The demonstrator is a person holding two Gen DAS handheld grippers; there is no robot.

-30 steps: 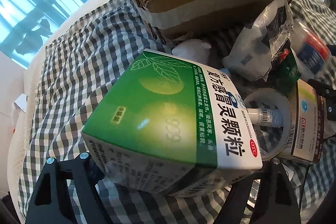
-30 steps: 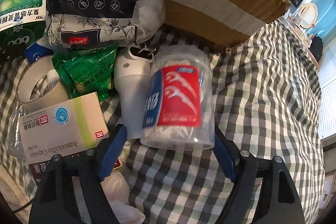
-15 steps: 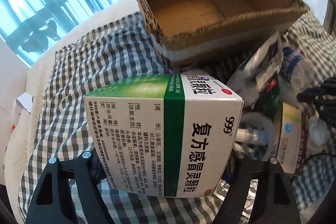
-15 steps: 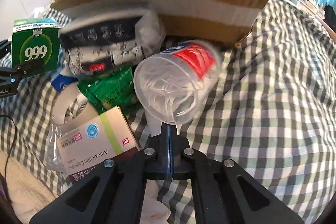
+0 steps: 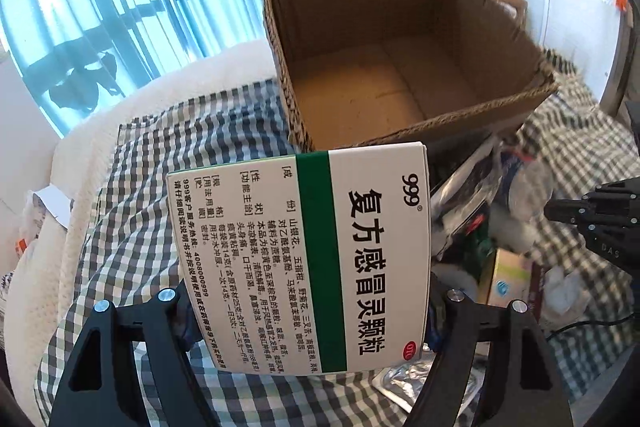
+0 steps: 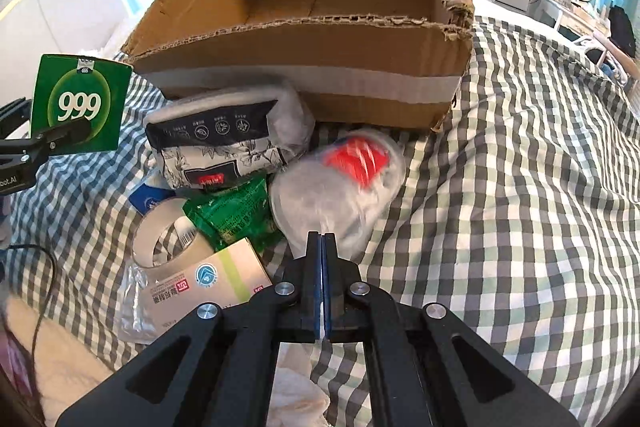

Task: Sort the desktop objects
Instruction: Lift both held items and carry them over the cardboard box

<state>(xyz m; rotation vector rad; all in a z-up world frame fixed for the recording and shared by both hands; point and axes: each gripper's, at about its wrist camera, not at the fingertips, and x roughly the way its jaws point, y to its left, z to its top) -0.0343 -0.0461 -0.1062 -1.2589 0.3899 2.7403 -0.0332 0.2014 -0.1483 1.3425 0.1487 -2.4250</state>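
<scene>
My left gripper (image 5: 308,307) is shut on a green and white 999 medicine box (image 5: 320,259) and holds it in the air, in front of the open cardboard box (image 5: 360,19). In the right wrist view the same medicine box (image 6: 80,103) hangs at the far left. My right gripper (image 6: 321,239) is shut with nothing between its pads. Just beyond its tips a clear floss-pick jar (image 6: 340,183) with a red label lies blurred on the checked cloth. The cardboard box (image 6: 304,51) stands behind the jar, with nothing in the part of its inside that shows.
Left of the jar lie a tissue pack (image 6: 224,139), a green sachet (image 6: 236,211), a tape roll (image 6: 168,239) and an amoxicillin box (image 6: 208,283). A black cable (image 6: 40,291) runs at the left edge. Checked cloth (image 6: 520,207) spreads to the right.
My left gripper has lifted the medicine box off the cloth and turned it upright. My right gripper's jaws have snapped together off the jar, which tipped over and lies loose on the cloth.
</scene>
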